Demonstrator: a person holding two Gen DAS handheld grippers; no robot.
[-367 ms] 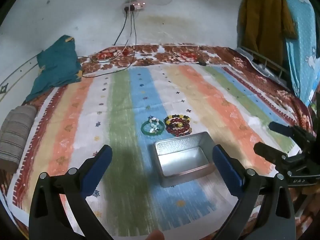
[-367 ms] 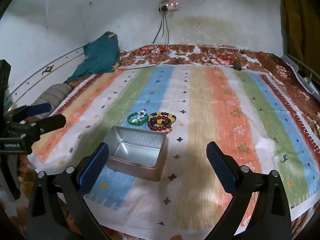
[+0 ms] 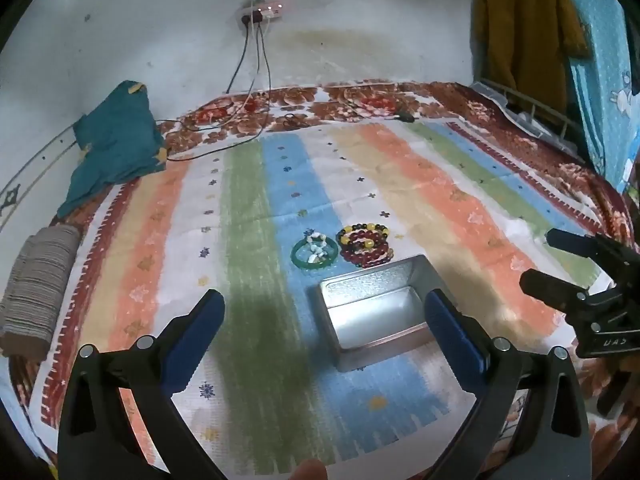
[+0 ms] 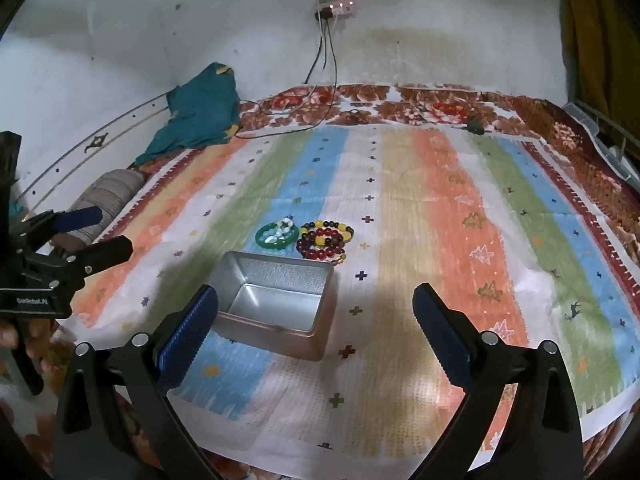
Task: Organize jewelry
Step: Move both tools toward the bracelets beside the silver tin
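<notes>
An open, empty metal tin (image 3: 376, 312) (image 4: 276, 304) stands on the striped cloth. Just beyond it lie a green bangle with white beads (image 3: 314, 255) (image 4: 277, 235) and a pile of red, yellow and dark bead bracelets (image 3: 364, 243) (image 4: 326, 240). My left gripper (image 3: 324, 332) is open and empty, above the cloth near the tin's left front. My right gripper (image 4: 316, 320) is open and empty, near the tin's right front. Each gripper shows in the other's view: the right (image 3: 560, 264), the left (image 4: 96, 232).
The striped cloth (image 4: 440, 220) covers a floral bedspread (image 3: 360, 100). A teal garment (image 3: 116, 140) and a rolled grey cloth (image 3: 36, 288) lie at the left. Cables (image 3: 256, 80) hang from a wall socket. Clothes (image 3: 520, 32) hang at the right.
</notes>
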